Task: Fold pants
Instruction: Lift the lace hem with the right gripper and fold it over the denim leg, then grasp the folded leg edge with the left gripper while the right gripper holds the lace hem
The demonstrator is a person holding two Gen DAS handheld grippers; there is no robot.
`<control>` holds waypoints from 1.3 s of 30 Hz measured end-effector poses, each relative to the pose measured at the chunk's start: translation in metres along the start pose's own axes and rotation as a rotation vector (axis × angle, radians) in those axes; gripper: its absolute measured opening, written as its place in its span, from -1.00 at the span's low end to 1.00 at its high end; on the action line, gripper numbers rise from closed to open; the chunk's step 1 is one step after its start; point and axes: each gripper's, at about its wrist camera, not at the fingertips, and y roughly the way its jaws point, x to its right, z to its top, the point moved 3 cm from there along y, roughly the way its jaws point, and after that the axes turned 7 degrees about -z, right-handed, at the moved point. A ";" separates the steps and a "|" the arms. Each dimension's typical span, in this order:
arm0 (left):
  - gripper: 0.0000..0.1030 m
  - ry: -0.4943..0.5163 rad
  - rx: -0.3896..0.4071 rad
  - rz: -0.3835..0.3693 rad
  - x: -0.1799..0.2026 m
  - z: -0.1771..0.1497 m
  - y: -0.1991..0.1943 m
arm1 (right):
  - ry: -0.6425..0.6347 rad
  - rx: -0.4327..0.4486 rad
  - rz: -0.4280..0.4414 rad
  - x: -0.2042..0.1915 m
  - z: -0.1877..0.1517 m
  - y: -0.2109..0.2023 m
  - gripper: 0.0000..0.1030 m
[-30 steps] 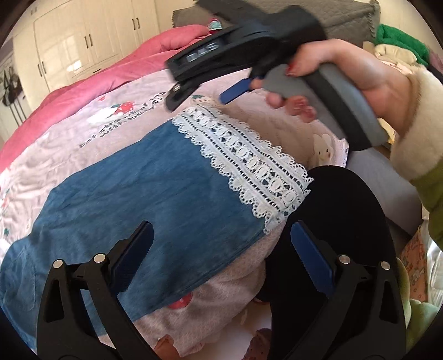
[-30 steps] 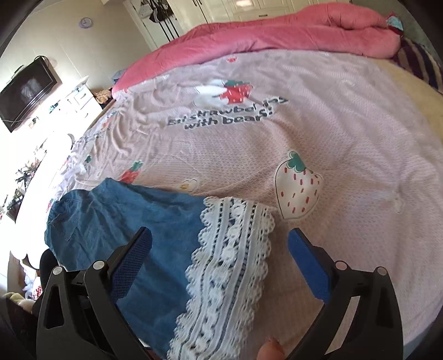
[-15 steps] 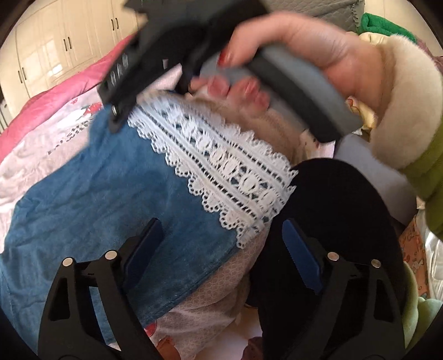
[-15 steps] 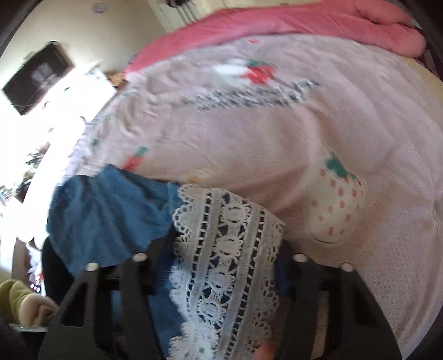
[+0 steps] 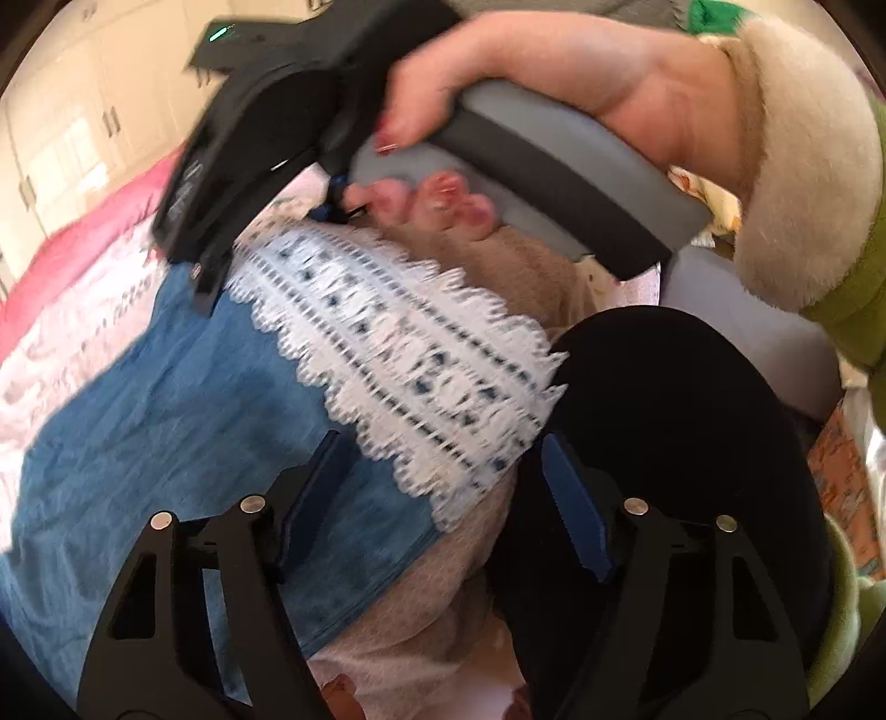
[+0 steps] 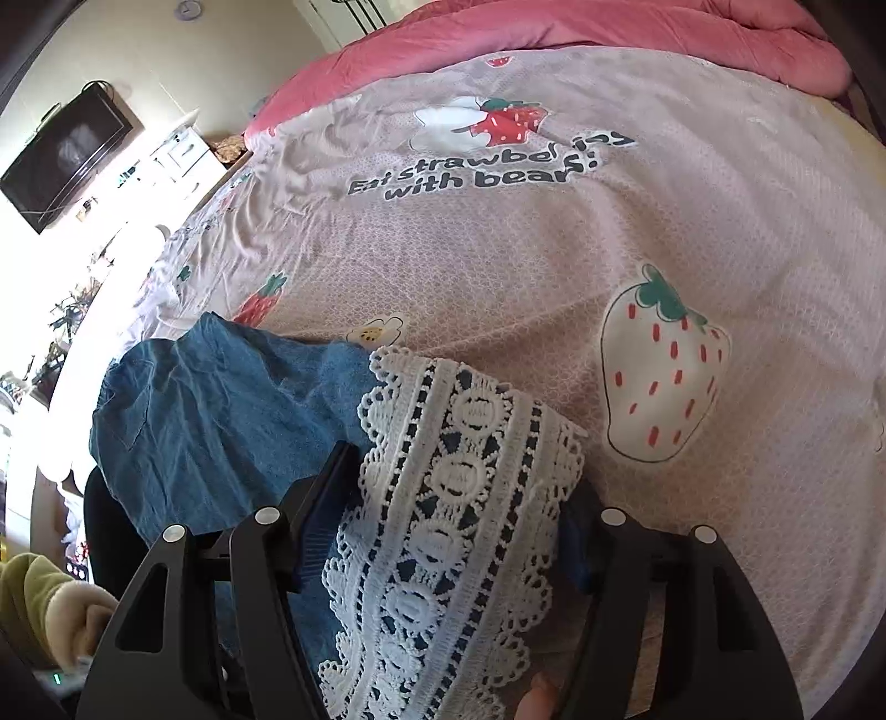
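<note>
The blue denim pants lie flat on the bed's strawberry bedspread. Their hem has a wide white lace trim.

In the left wrist view, the left gripper is over the near corner of the lace. Its jaws are about half wide and closing. The lace corner and some blue cloth sit between them, but the pads are not pressing the cloth. This view also shows a hand with red nails and a fluffy cuff holding the right gripper at the far end of the lace. Just right of the jaws is a black rounded shape; I cannot tell what it is.

In the right wrist view, the right gripper has the lace band between its jaws, which are opening. The lace fills the gap, and I cannot tell if the pads touch it. Only this view shows the words and the big strawberry beyond the jaws, the pink quilt at the far end, and a TV on the wall.
</note>
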 end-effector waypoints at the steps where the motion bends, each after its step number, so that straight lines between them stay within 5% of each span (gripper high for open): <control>1: 0.16 0.037 -0.013 0.035 0.005 0.000 0.005 | -0.003 -0.002 -0.004 -0.001 0.001 0.001 0.03; 5: -0.30 0.038 -0.026 0.087 0.003 0.003 0.007 | -0.002 0.004 0.028 -0.007 0.003 -0.002 -0.48; 11: -0.80 -0.046 0.029 0.015 -0.010 0.004 -0.014 | -0.003 0.013 0.037 -0.020 0.006 -0.013 -0.57; 14: -0.82 -0.119 0.081 -0.045 -0.023 0.002 -0.036 | 0.012 0.021 0.045 -0.028 0.010 -0.019 -0.72; 25: -0.82 -0.299 0.198 -0.064 -0.081 -0.034 -0.103 | -0.032 0.031 0.005 -0.102 0.042 -0.023 -0.73; 36: -0.83 -0.589 0.201 -0.053 -0.150 -0.123 -0.141 | -0.178 -0.095 -0.124 -0.225 0.059 0.052 -0.72; 39: -0.83 -0.666 0.175 -0.085 -0.164 -0.145 -0.135 | -0.214 -0.138 -0.184 -0.248 0.057 0.077 -0.49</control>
